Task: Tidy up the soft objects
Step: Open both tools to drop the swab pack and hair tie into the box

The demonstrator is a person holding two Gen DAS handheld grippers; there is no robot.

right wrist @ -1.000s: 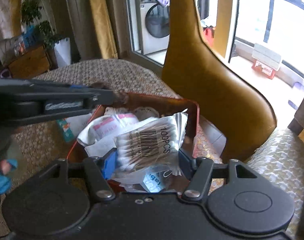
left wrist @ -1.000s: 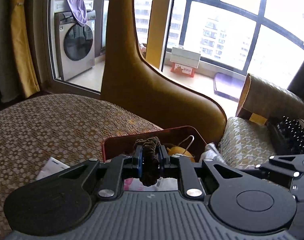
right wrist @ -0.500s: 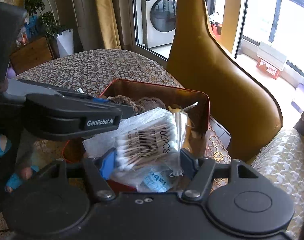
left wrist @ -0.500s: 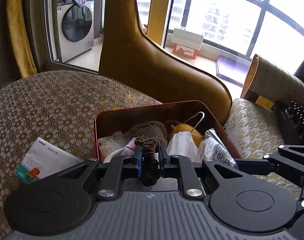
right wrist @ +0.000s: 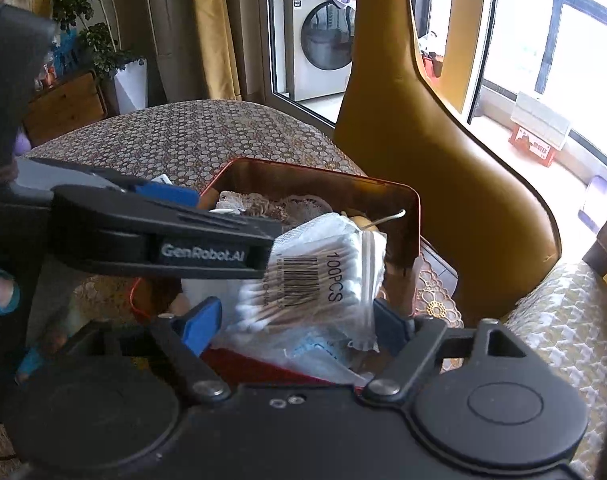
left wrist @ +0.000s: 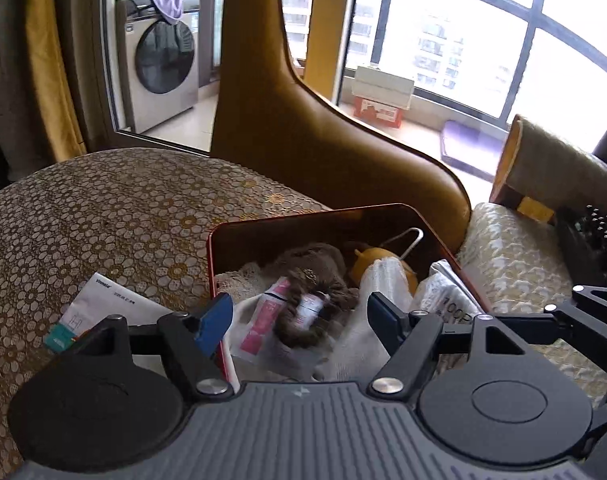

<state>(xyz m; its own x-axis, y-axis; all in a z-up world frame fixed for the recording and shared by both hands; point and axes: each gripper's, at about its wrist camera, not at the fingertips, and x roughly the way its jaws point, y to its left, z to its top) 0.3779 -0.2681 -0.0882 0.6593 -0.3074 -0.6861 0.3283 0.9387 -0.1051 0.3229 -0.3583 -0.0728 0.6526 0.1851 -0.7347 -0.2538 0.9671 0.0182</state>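
Observation:
A red tin box stands on the patterned tablecloth, filled with white cloths, a pink-and-white packet and a yellow item. A brown hair scrunchie lies loose on top of the contents. My left gripper hovers over it with its jaws opening, and the blue pads stand well apart from the scrunchie. In the right wrist view a clear bag of cotton swabs rests on the box's near side. My right gripper straddles it with its jaws opening, and the pads are clear of the bag.
A white and teal packet lies on the tablecloth left of the box. A mustard chair back rises right behind the box, with a patterned cushion to its right. One of the left gripper's fingers crosses the right wrist view.
My left gripper was shut on the brown scrunchie; it has opened and the scrunchie now lies in the box. The right jaws have spread wider around the swab bag.

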